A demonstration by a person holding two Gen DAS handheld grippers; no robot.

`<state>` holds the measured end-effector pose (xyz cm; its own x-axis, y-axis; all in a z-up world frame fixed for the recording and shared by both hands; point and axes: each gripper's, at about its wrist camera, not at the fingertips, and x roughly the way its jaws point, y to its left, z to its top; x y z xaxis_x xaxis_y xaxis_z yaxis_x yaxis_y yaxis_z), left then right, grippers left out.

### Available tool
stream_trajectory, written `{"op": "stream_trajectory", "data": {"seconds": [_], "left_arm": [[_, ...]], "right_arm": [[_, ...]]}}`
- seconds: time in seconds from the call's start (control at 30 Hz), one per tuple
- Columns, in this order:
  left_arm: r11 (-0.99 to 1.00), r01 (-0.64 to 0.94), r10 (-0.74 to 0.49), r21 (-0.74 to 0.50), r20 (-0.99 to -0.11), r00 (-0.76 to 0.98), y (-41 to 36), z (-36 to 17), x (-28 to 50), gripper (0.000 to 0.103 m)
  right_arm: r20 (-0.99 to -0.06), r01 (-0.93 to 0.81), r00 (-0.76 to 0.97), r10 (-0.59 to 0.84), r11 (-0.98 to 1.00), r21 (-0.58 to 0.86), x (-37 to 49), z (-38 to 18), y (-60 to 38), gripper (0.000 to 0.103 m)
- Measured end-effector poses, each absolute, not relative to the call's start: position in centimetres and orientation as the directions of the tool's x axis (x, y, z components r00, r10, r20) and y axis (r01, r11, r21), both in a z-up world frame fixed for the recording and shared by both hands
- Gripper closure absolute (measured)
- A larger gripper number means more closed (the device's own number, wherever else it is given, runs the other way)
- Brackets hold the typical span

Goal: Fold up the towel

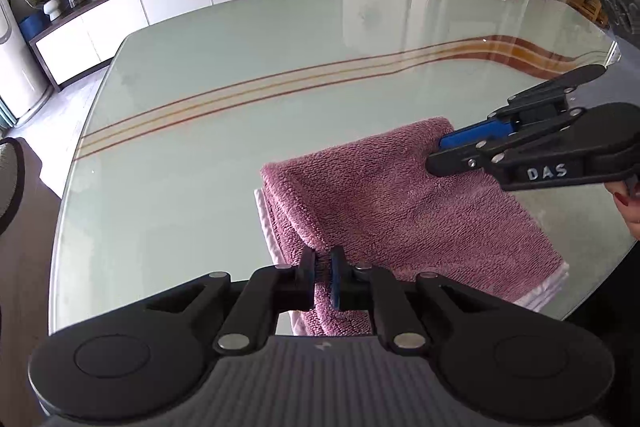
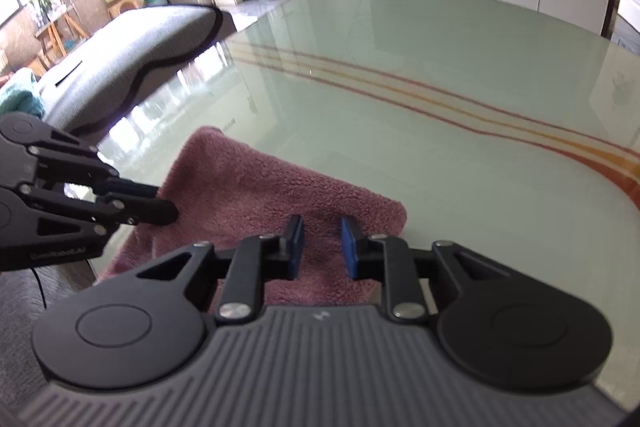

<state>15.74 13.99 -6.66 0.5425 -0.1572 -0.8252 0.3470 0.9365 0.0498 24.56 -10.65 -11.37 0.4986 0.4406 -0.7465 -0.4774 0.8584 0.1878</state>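
Through the left wrist camera I saw my left gripper (image 1: 323, 281) with its jaws pinched on a bunched fold of the pink towel (image 1: 400, 211), right at the towel's near edge. The towel lay folded in layers on the glass table (image 1: 200, 147), on my side of the table's red and yellow stripes (image 1: 280, 83) and near the table's front rim, its white hem showing along the towel's left and right lower edges. My right gripper (image 1: 434, 153) reached in from the towel's right, its blue-padded tips at the towel's far corner; from here I could not tell how far those jaws stood apart. Through the right wrist camera, my right gripper (image 2: 322, 247) had its jaws spread, the blue pads (image 2: 349, 247) apart with the towel (image 2: 260, 187) lying beneath and between them. At the towel's left edge, the left gripper (image 2: 166, 205) had its black tips closed onto the cloth.
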Motion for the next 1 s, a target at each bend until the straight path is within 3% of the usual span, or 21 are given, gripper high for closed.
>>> {"op": "stream_trajectory", "data": {"seconds": [0.23, 0.47, 0.7, 0.87, 1.0], "left_arm": [[0.952, 0.3, -0.135, 0.05, -0.816, 0.562, 14.1, -6.4, 15.4, 0.078], [0.955, 0.284, -0.109, 0.089, -0.782, 0.613, 14.0, -3.8, 14.2, 0.079], [0.937, 0.338, -0.165, 0.089, -0.74, 0.652, 11.9, -2.1, 14.7, 0.079], [0.906, 0.406, -0.179, 0.117, -0.764, 0.62, 9.4, -4.0, 16.2, 0.079], [0.921, 0.373, -0.149, 0.111, -0.785, 0.602, 10.0, -6.2, 18.0, 0.079]], "right_arm": [[-0.75, -0.473, 0.499, 0.434, 0.862, 0.184, 24.2, -11.5, -10.8, 0.082], [-0.701, -0.442, 0.487, 0.521, 0.839, 0.317, 20.6, -8.7, -13.7, 0.081], [-0.716, -0.52, 0.437, 0.545, 0.802, 0.293, 16.1, -8.0, -13.3, 0.081], [-0.747, -0.523, 0.408, 0.525, 0.805, 0.281, 15.6, -9.5, -11.8, 0.081], [-0.765, -0.515, 0.402, 0.503, 0.815, 0.265, 15.6, -10.3, -11.3, 0.081]]}}
